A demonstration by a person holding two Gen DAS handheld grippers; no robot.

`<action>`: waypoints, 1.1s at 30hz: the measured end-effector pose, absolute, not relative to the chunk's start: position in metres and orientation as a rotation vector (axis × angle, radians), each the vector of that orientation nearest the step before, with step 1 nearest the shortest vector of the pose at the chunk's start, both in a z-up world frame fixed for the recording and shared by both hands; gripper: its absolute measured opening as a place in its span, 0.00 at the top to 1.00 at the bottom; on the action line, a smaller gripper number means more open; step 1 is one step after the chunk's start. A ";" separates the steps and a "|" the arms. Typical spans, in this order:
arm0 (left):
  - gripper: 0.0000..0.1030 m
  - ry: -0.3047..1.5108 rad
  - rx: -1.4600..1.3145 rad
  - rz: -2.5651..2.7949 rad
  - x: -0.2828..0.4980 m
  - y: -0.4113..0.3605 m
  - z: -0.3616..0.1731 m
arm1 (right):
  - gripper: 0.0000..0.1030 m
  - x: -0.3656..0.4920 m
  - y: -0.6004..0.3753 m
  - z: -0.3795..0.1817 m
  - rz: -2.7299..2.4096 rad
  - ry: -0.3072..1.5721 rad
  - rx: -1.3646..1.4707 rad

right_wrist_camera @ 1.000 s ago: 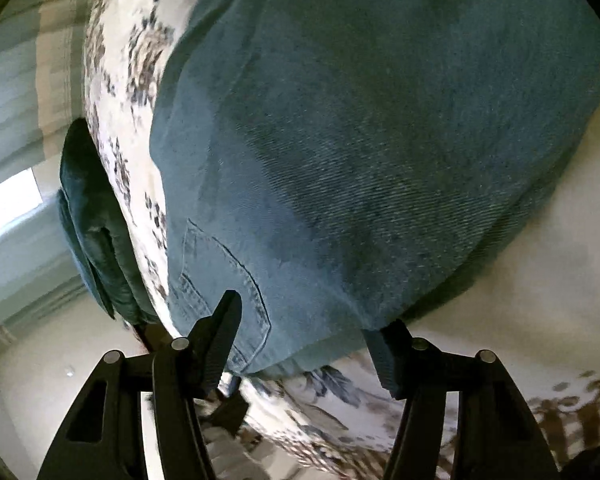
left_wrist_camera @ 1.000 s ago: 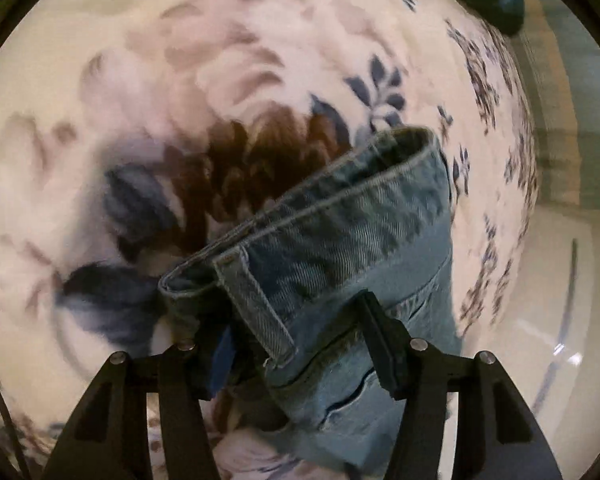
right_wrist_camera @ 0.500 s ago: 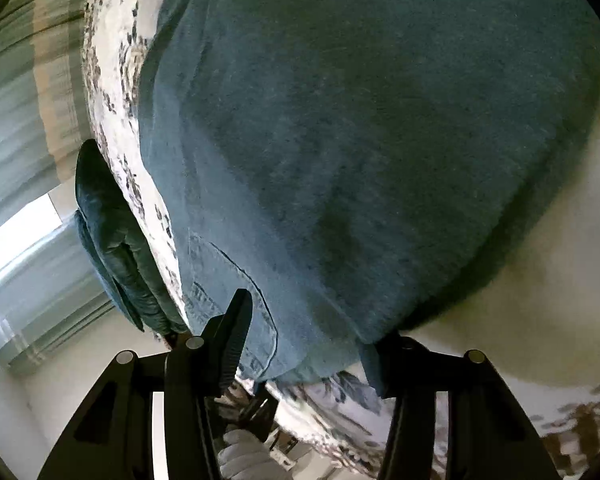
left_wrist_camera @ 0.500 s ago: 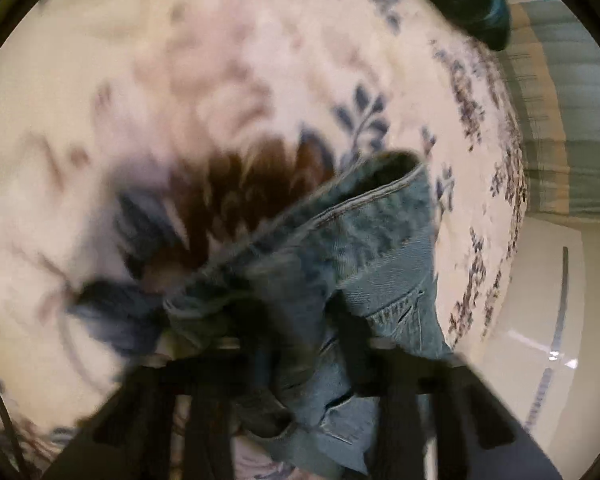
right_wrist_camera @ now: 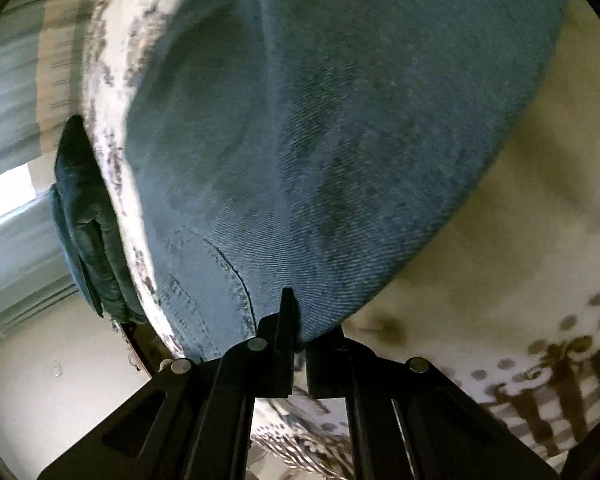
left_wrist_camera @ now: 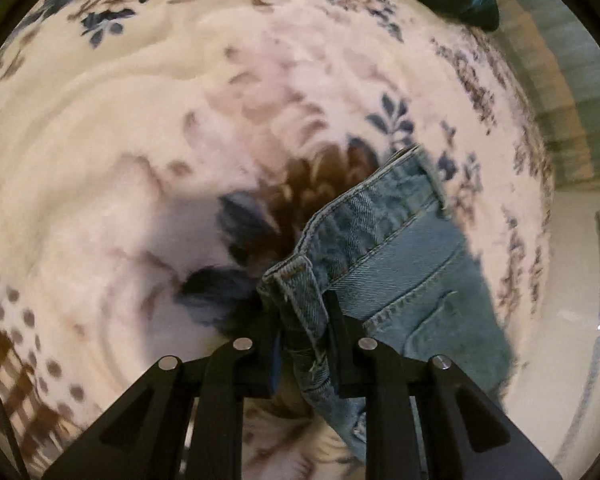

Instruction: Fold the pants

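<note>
Both claws, wide apart 1 second ago, now clenched on pants.
Left gripper (left_wrist_camera: 302,338) pinching bunched waistband (left_wrist_camera: 364,220) of jeans (left_wrist_camera: 404,280); denim raised off floral bedspread (left_wrist_camera: 140,152).
Right gripper (right_wrist_camera: 298,336) clamped on folded edge of jeans (right_wrist_camera: 320,140), rest spread flat on bedspread (right_wrist_camera: 520,240).
Dark cushion (right_wrist_camera: 84,232) at bed edge, untouched.
Likely meaning: 2 grasps secured, ready to lift and carry over for fold; fold itself not yet made.

place: home bedroom | evidence: floral bedspread (left_wrist_camera: 148,168), curtains (right_wrist_camera: 8,80), dark cushion (right_wrist_camera: 84,232)
</note>
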State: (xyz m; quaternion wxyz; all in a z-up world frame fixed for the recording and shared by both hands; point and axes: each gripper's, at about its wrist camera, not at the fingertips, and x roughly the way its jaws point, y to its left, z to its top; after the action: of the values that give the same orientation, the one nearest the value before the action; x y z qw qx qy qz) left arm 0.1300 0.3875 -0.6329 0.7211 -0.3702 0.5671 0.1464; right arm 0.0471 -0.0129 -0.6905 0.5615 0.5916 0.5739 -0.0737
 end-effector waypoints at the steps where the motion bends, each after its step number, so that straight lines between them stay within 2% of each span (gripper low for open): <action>1: 0.85 1.264 -0.798 0.320 0.131 0.386 -0.637 | 0.95 0.047 -0.012 -0.695 -0.178 1.368 1.383; 4: 0.79 1.295 -0.780 0.311 0.133 0.386 -0.638 | 0.94 0.049 -0.012 -0.710 -0.172 1.415 1.366; 5: 0.73 1.322 -0.747 0.316 0.135 0.383 -0.634 | 0.87 0.052 -0.014 -0.714 -0.161 1.441 1.377; 6: 0.69 1.356 -0.699 0.327 0.135 0.379 -0.627 | 0.77 0.053 -0.018 -0.716 -0.142 1.465 1.389; 7: 0.68 1.380 -0.666 0.327 0.133 0.375 -0.621 | 0.73 0.052 -0.022 -0.714 -0.111 1.475 1.412; 8: 0.64 1.408 -0.628 0.322 0.131 0.368 -0.614 | 0.59 0.050 -0.026 -0.711 -0.093 1.475 1.421; 9: 0.62 1.440 -0.567 0.332 0.127 0.357 -0.605 | 0.37 0.046 -0.034 -0.704 -0.077 1.472 1.412; 10: 0.60 1.450 -0.528 0.329 0.125 0.349 -0.598 | 0.28 0.041 -0.040 -0.695 -0.062 1.462 1.398; 11: 0.52 1.451 -0.472 0.317 0.121 0.335 -0.588 | 0.23 0.034 -0.051 -0.683 -0.051 1.453 1.370; 13: 0.35 1.444 -0.323 0.299 0.115 0.300 -0.571 | 0.23 0.023 -0.066 -0.667 -0.065 1.465 1.303; 14: 0.18 1.427 -0.257 0.267 0.116 0.280 -0.563 | 0.23 0.017 -0.076 -0.658 -0.079 1.466 1.264; 15: 0.06 1.407 -0.186 0.224 0.119 0.256 -0.557 | 0.23 0.012 -0.086 -0.650 -0.100 1.458 1.230; 19: 0.04 1.353 0.067 0.092 0.150 0.164 -0.554 | 0.23 0.008 -0.138 -0.628 -0.206 1.413 1.106; 24: 0.04 1.315 0.103 -0.046 0.223 0.098 -0.555 | 0.23 0.057 -0.211 -0.617 -0.250 1.404 1.079; 26: 0.04 1.350 0.140 -0.073 0.248 0.077 -0.564 | 0.30 0.097 -0.225 -0.603 -0.169 1.358 1.026; 27: 0.04 1.364 0.184 -0.065 0.257 0.070 -0.569 | 0.34 0.126 -0.225 -0.596 -0.115 1.385 0.937; 30: 0.04 1.343 0.396 0.053 0.270 0.054 -0.582 | 0.34 0.204 -0.202 -0.585 0.109 1.498 0.626; 33: 0.04 1.324 0.470 0.156 0.268 0.057 -0.588 | 0.34 0.269 -0.158 -0.583 0.262 1.594 0.115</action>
State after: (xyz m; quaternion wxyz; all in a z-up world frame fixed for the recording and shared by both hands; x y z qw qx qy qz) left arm 0.2680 0.0568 -0.5884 0.7604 0.2157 0.6084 0.0715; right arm 0.2687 -0.1577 -0.5825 0.6896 0.0513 0.7128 0.1173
